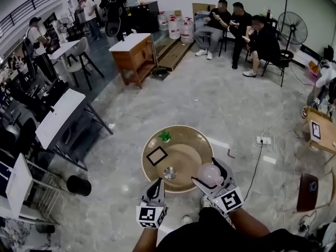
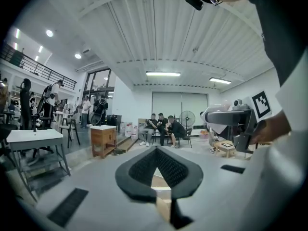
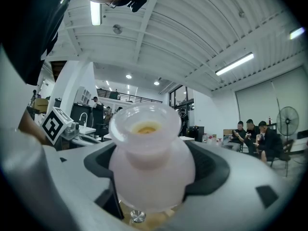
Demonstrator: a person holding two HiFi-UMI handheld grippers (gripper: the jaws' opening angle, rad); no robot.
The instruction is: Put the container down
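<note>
Container (image 3: 151,162), pale and translucent, is clamped in the right hand-held gripper (image 1: 209,174) over the round counter's (image 1: 184,140) near rim. Its mouth is turned upward, its long axis upright, and a yellowish patch is seen inside. The left hand-held gripper (image 2: 156,150) is closed on nothing.

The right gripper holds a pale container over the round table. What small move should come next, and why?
Probably lower the right gripper straight down until the translucent container rests on the round wooden table, then open. Its jaws clamp the container by the table's near edge, apart from the small metal cap; the left gripper is shut and empty.
</note>
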